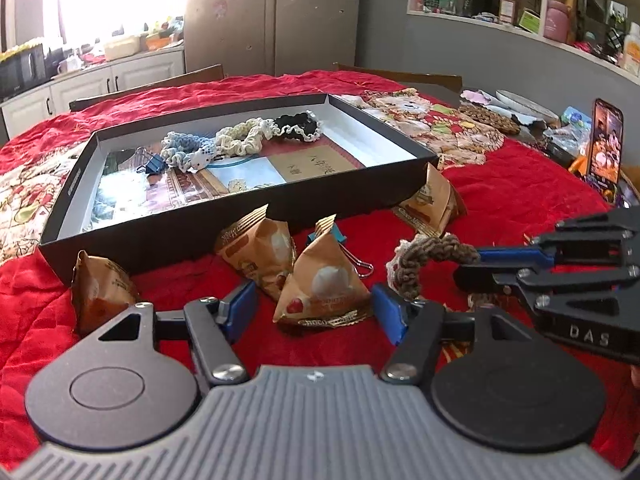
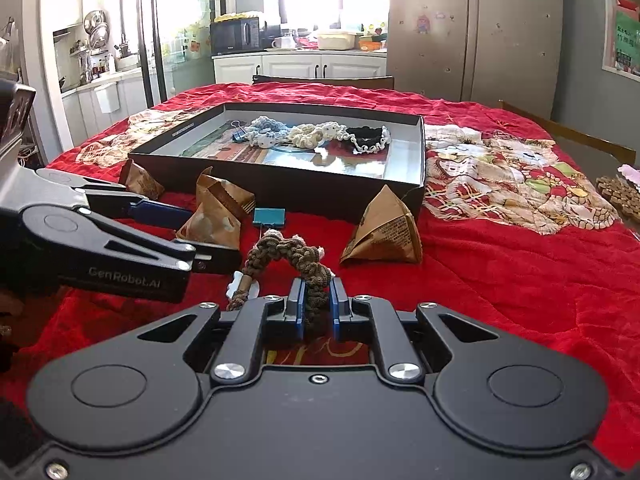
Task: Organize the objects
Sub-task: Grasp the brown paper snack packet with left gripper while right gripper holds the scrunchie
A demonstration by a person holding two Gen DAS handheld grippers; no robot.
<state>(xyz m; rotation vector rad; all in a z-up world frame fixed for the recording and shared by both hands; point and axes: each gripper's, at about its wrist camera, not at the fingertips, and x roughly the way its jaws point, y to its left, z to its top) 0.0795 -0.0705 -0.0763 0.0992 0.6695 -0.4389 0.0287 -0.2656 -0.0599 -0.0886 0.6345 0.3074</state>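
My right gripper (image 2: pixel 316 308) is shut on a brown crocheted scrunchie (image 2: pixel 288 252) that arches up off the red tablecloth. From the left wrist view, the same right gripper (image 1: pixel 480 264) comes in from the right with the scrunchie (image 1: pixel 432 256) in its tips. My left gripper (image 1: pixel 316 312) is open, and a brown pyramid snack packet (image 1: pixel 324 288) stands between its blue pads without being pressed. Behind it lies a black shallow box (image 1: pixel 240 216) holding a blue scrunchie (image 1: pixel 188 152), a cream one (image 1: pixel 244 138), a black one (image 1: pixel 298 126) and a blue binder clip (image 1: pixel 150 166).
More snack packets lie along the box front (image 1: pixel 100 288) (image 1: pixel 256 252) (image 1: pixel 432 200). A teal binder clip (image 2: pixel 269 216) lies among them. At the right stand a phone (image 1: pixel 606 144), a woven coaster (image 1: pixel 486 118) and a plate (image 1: pixel 524 104). Chairs line the table's far side.
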